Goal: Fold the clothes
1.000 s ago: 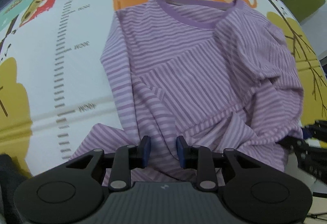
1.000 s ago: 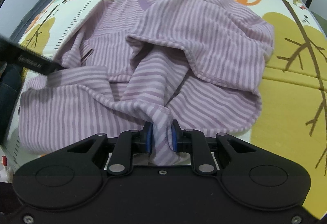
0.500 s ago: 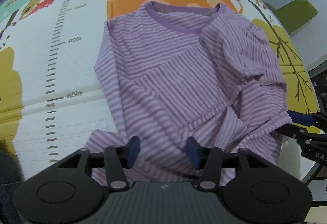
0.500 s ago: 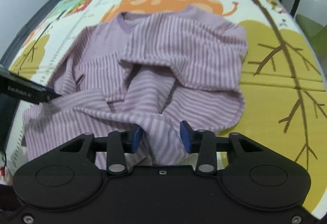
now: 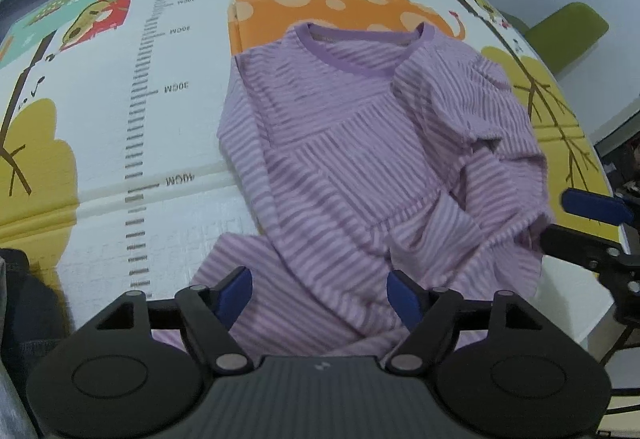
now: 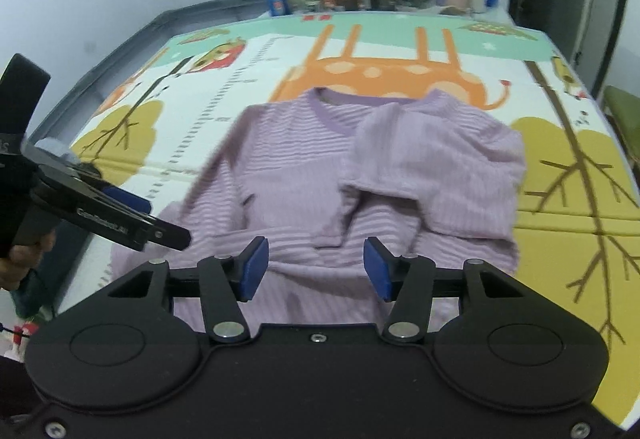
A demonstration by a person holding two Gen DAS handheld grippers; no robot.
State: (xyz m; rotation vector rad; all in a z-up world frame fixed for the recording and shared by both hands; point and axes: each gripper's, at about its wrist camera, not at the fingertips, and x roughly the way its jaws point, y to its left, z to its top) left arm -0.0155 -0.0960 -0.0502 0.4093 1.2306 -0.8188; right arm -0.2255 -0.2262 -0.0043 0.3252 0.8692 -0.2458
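Item: one long-sleeved top (image 5: 352,167), lilac with pale stripes and a plain purple neckband (image 5: 360,55), laid on a printed play mat (image 5: 120,111) with the neck at the far end and the hem bunched at the near edge. The right side is folded over the body in a loose flap; the near part is rumpled. The fabric is judged light, soft and limp, neither slippery nor fragile, likely to sag and crease wherever it is unsupported. Hold is best taken at a hem corner, a cuff or a shoulder seam. Left gripper (image 5: 320,293): jaws just opened, standing wide, nothing pinched. Right gripper (image 6: 316,269): jaws just opened, moderately wide, nothing pinched.
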